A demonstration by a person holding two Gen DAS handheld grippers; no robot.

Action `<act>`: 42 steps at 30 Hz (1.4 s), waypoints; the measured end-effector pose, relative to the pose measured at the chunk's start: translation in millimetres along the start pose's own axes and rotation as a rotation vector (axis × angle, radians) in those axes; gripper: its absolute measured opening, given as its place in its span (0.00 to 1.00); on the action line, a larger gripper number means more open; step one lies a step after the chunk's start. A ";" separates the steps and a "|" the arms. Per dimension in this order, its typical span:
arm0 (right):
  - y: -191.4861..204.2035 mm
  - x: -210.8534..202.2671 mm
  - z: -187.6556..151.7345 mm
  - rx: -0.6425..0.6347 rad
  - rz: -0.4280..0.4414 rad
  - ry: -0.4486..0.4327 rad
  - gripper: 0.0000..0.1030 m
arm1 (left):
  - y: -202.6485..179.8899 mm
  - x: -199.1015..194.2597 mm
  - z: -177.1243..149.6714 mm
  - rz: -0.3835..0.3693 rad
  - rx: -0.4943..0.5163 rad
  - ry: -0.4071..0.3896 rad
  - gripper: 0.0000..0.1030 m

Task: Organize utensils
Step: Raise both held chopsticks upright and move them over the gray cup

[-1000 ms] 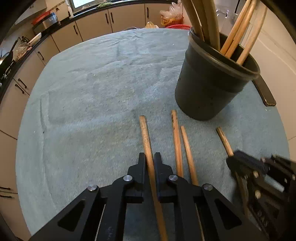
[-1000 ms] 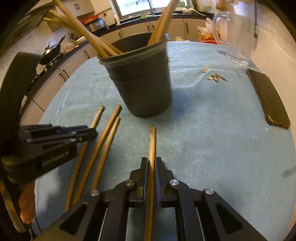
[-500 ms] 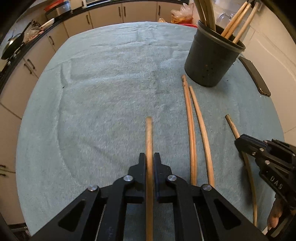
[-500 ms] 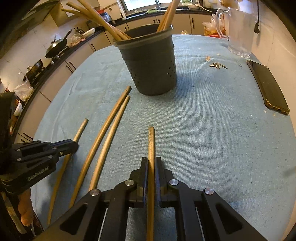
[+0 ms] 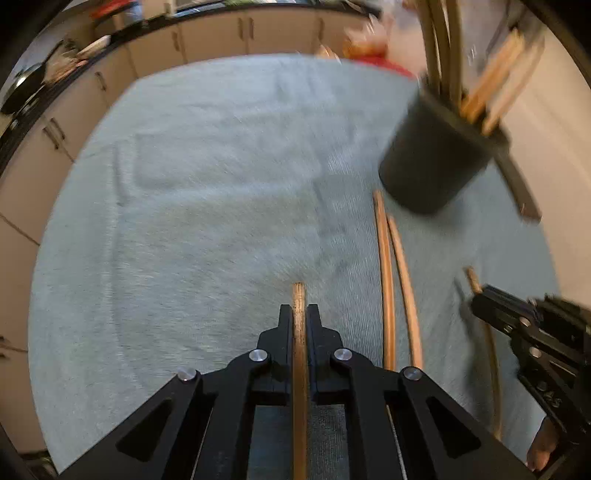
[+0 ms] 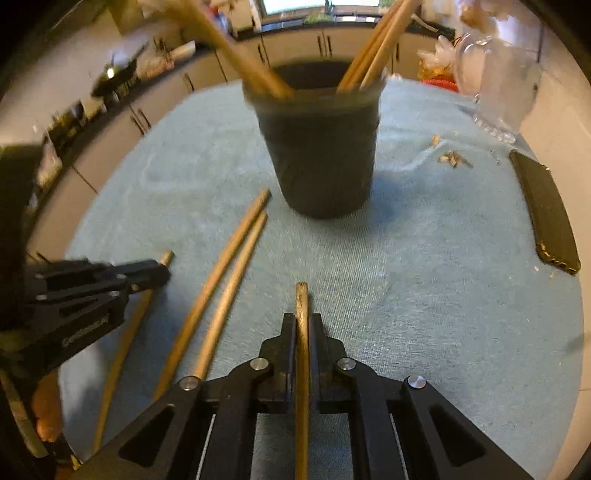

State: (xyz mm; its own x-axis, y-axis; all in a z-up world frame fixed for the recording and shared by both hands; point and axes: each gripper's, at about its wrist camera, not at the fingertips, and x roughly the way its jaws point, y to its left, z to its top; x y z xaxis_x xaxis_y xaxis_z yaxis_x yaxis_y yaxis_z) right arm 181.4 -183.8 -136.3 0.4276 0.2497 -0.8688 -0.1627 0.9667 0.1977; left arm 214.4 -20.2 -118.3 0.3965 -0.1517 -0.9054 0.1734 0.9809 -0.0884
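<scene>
A dark utensil holder (image 5: 436, 166) (image 6: 321, 155) with several wooden sticks in it stands on the blue-grey cloth. My left gripper (image 5: 299, 310) is shut on a wooden stick (image 5: 299, 369) held above the cloth. My right gripper (image 6: 302, 317) is shut on another wooden stick (image 6: 302, 369); it shows at the right edge of the left wrist view (image 5: 480, 299). Two wooden sticks (image 5: 391, 288) (image 6: 225, 280) lie side by side on the cloth between the grippers, pointing at the holder. The left gripper (image 6: 162, 271) shows at the left of the right wrist view.
A black phone (image 6: 546, 218) lies on the cloth at the right. A glass jug (image 6: 498, 85) stands behind it, with small scraps (image 6: 452, 157) nearby. Kitchen cabinets (image 5: 221, 33) run behind and left of the table.
Both grippers lifted their sticks off the cloth and drew back half a second ago; now both views have swung closer to the holder and are blurred with motion.
</scene>
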 end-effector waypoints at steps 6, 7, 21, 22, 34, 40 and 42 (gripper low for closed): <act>0.4 -62.9 -5.4 0.013 0.023 -0.218 0.08 | 15.4 -66.5 -6.9 -0.067 -0.072 -0.203 0.07; 0.1 -69.9 -6.1 0.015 0.024 -0.241 0.08 | 17.6 -77.8 -7.4 -0.070 -0.080 -0.237 0.07; -4.8 -139.3 -18.3 0.063 0.056 -0.459 0.08 | 11.2 -158.9 -30.9 -0.042 -0.147 -0.532 0.06; -4.5 -142.2 -19.6 0.064 0.056 -0.469 0.08 | 10.5 -162.7 -32.8 -0.045 -0.145 -0.545 0.06; -8.0 -160.5 -23.3 0.074 0.056 -0.540 0.08 | -3.6 -192.0 -34.9 -0.059 -0.133 -0.640 0.06; -11.2 -178.6 -20.9 0.087 0.068 -0.598 0.08 | -9.8 -202.3 -28.7 -0.066 -0.122 -0.670 0.06; -9.7 -185.1 -18.8 0.084 0.065 -0.617 0.08 | -13.6 -206.4 -25.2 -0.068 -0.113 -0.680 0.06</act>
State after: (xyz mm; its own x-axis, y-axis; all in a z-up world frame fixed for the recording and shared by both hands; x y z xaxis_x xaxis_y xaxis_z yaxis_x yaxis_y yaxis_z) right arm 87.2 -240.5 14.0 0.8583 0.2703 -0.4363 -0.1454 0.9433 0.2982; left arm 107.5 0.9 59.3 0.8714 -0.2199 -0.4385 0.1375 0.9676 -0.2119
